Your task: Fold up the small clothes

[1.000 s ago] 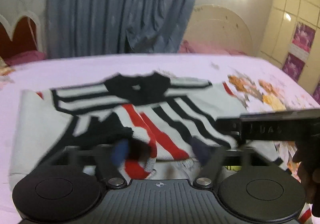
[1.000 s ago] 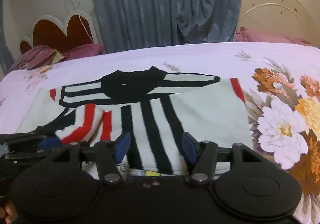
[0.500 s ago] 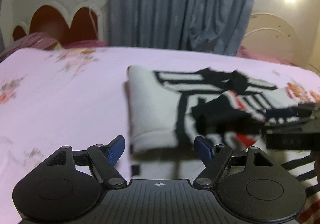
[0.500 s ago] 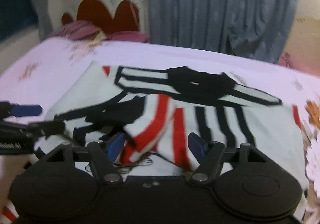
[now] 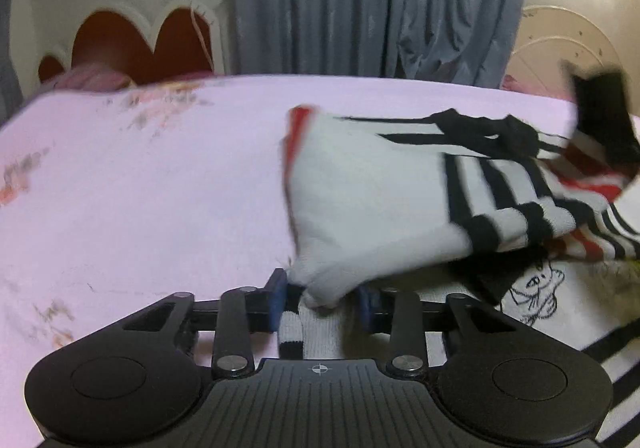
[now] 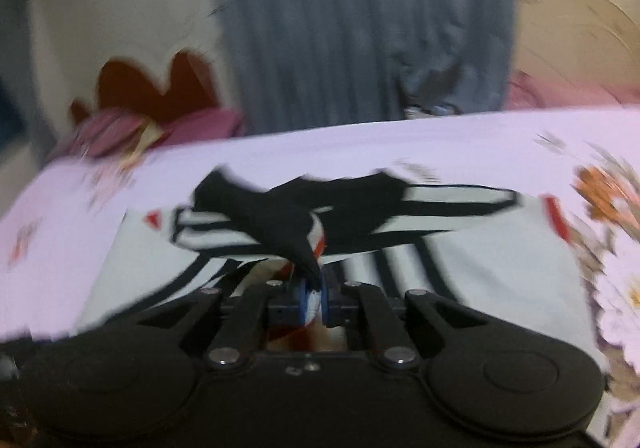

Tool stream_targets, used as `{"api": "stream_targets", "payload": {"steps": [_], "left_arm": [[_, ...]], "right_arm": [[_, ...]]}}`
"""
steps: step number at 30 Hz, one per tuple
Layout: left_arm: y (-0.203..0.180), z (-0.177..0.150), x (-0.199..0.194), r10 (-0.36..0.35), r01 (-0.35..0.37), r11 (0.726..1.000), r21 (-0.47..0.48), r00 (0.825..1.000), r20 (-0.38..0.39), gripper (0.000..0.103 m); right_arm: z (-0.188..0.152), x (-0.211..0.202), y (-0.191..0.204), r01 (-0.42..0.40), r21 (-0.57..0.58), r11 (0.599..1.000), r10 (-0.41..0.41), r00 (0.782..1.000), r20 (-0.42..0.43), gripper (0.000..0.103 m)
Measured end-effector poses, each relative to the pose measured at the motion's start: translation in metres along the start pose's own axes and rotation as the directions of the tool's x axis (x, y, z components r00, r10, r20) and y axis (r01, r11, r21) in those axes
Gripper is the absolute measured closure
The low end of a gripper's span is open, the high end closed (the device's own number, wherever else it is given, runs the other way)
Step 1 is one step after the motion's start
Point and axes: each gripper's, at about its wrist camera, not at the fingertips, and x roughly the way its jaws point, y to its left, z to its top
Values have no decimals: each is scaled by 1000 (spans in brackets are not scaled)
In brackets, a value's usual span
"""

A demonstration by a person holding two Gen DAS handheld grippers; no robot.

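Striped sweater (image 5: 372,204), white with black and red bands, lies on the pink bedsheet (image 5: 140,208) of the bed, which fills the lower half of both views. Behind the bed hangs a grey-blue curtain (image 5: 376,0), and to the curtain's left stands a headboard (image 5: 132,44) with dark red scalloped panels edged in cream. Pink pillows (image 6: 120,128) lie at the foot of that headboard. On the sheet to the right of the sweater, the right wrist view shows a printed flower pattern (image 6: 616,248), blurred. The sweater's black collar (image 6: 352,200) faces the curtain side. A cartoon drawing (image 5: 532,288) in black line shows on white cloth at the near right edge of the sweater. The left gripper (image 5: 320,298) pinches the white near-left corner of the sweater, its blue pads (image 5: 276,300) pressed against the cloth. The right gripper (image 6: 314,298) is pressed together on a black-and-red fold of the sweater, lifted above its middle.
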Motion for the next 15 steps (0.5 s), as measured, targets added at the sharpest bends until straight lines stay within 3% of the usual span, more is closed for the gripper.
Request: {"api": "stream_targets", "payload": {"steps": [3,6,8,10,14,15], "left_arm": [[-1,-3,1,3,-3,1000,-21,1000,0,71],[4,-3,0,-16,15,998,-57,1000,-6,71],[4,-2,0,-19,18,998,-58,1000,-17,71],[2,-1,-1,-13,12,999,-38,1000,-19,71],[-1,-3,-2,-7,7,1000,-28,1000,-22,71],[0,-4,-1,-7,7,1000,-30,1000,-25,71]], "right_arm": [[-11,11,-35,57,96,994,-51,996,-72,97],[-25,17,-49,51,137,989,-33,991,-131,95],[-26,16,-51,32,131,991,-14,990,-137,86],[-25,14,-57,30,160,987,-10,992,-126,69],[-18,10,-69,57,189,980,-38,994,-103,80],[-18,8,-67,63,175,983,-45,994,-103,89]]}}
